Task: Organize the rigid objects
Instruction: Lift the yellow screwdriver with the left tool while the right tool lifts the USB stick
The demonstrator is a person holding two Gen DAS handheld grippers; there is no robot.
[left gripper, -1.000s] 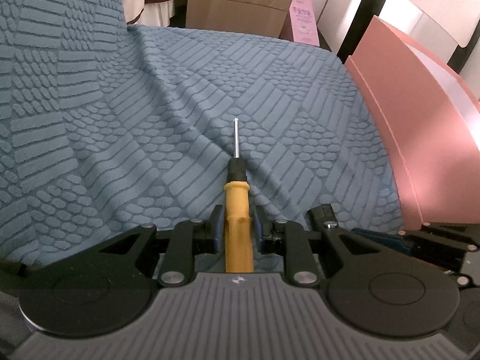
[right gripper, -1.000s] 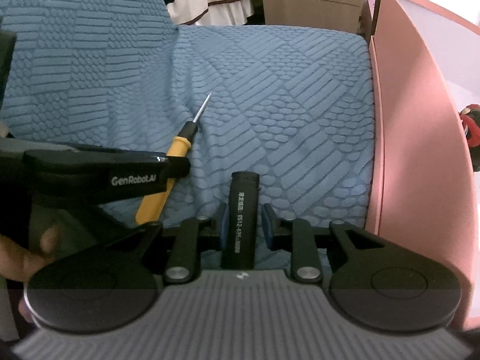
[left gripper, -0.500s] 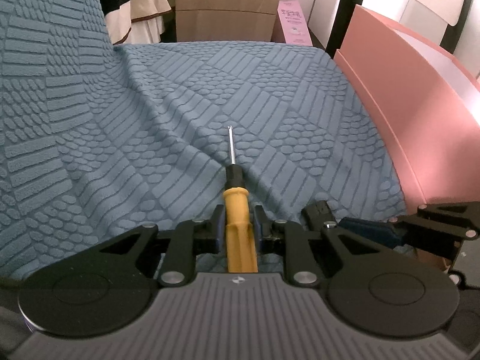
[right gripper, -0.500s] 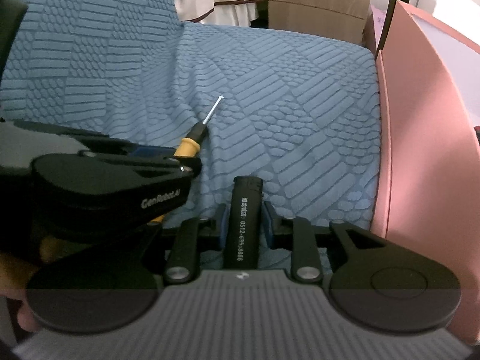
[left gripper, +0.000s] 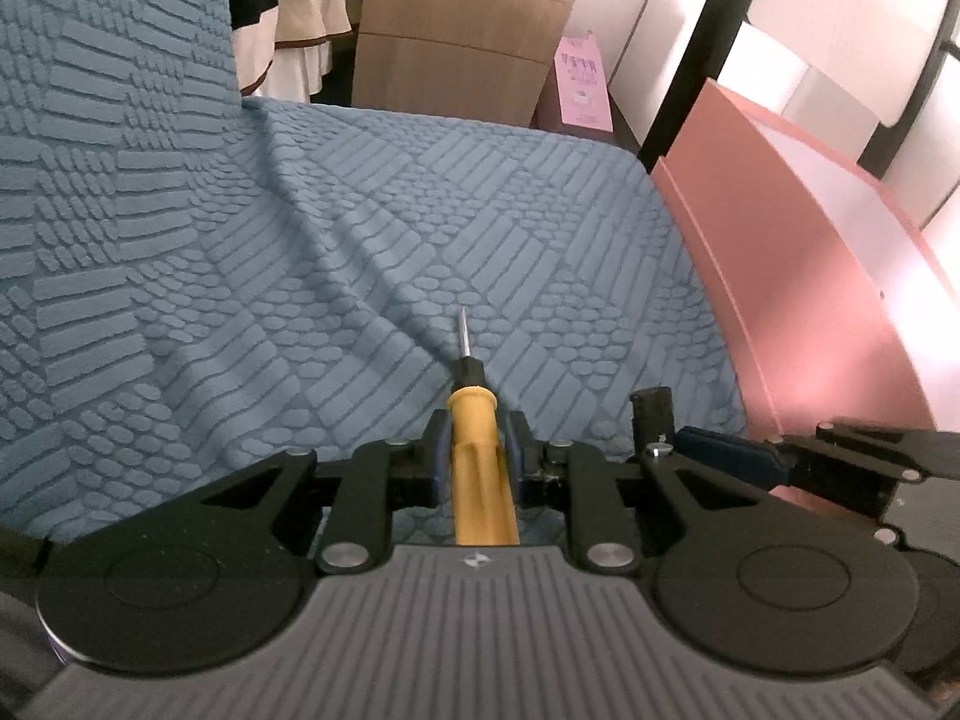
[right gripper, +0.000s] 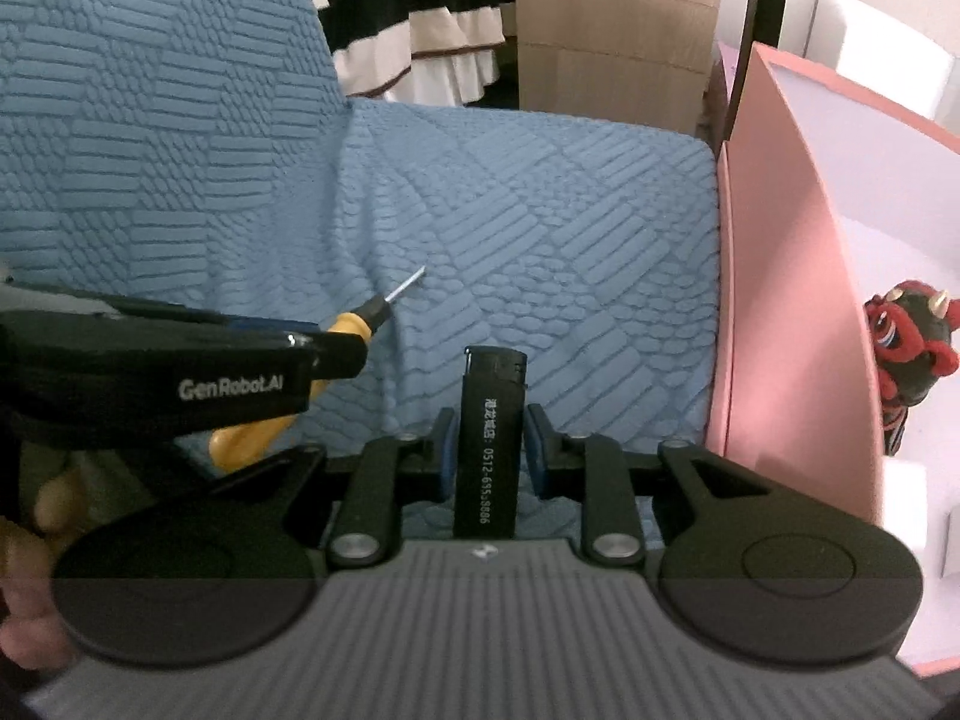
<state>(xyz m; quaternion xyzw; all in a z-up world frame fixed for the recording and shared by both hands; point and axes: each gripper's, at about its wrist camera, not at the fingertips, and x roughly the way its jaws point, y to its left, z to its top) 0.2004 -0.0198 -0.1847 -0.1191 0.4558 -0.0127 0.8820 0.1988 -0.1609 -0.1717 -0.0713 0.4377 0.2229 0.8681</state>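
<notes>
Yellow screwdriver (left gripper: 477,468) in left jaws, black lighter (right gripper: 489,438) in right jaws, both lengthwise, pointing forward

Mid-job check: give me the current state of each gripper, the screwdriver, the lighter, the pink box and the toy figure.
left gripper: shut on the screwdriver.
right gripper: shut on the lighter.
screwdriver: held by its yellow handle, tip pointing forward over the blue cover.
lighter: held, cap end forward.
pink box: open, to the right.
toy figure: inside the box, untouched.
</notes>
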